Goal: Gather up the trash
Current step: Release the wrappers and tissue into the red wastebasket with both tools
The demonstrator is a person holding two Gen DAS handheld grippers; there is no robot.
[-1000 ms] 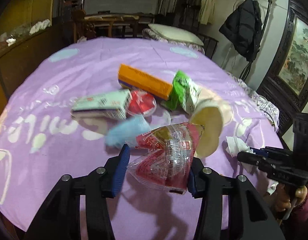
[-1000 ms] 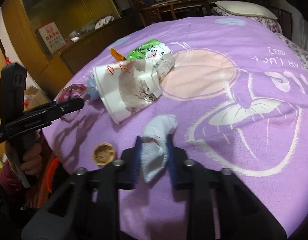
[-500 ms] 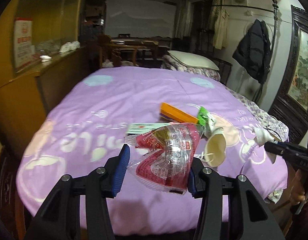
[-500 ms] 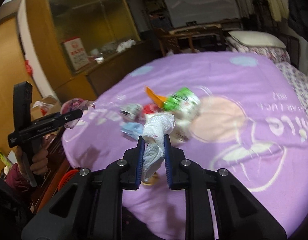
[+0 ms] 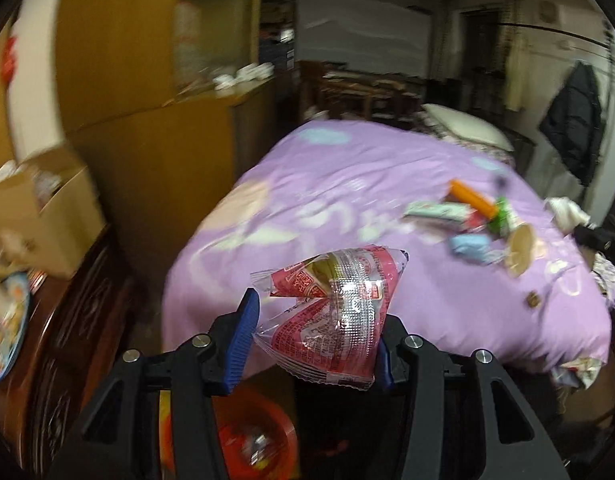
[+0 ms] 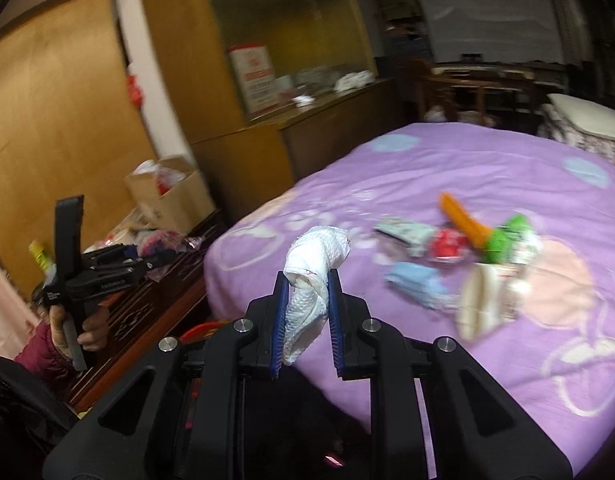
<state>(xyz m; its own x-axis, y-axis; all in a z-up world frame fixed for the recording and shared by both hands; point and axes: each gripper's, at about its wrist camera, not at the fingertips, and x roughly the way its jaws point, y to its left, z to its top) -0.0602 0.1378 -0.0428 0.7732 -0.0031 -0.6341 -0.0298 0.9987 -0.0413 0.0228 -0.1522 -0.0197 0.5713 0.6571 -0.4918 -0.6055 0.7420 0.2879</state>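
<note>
L gripper [image 5: 311, 336] is clamping a red-silver snack wrapper [image 5: 331, 316], long axis slanting up-right, above an orange bin [image 5: 255, 444]. R gripper [image 6: 307, 316] is pinching a crumpled tissue [image 6: 313, 276] upright, angling down twd the purple bedspread [image 6: 487, 184].

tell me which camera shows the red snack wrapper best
The left wrist view. The red snack wrapper fills its centre, sharp, clamped between the left gripper pads. In the right wrist view the left gripper sits small at the left edge, and the wrapper is only a blurred red patch at its tip.
</note>
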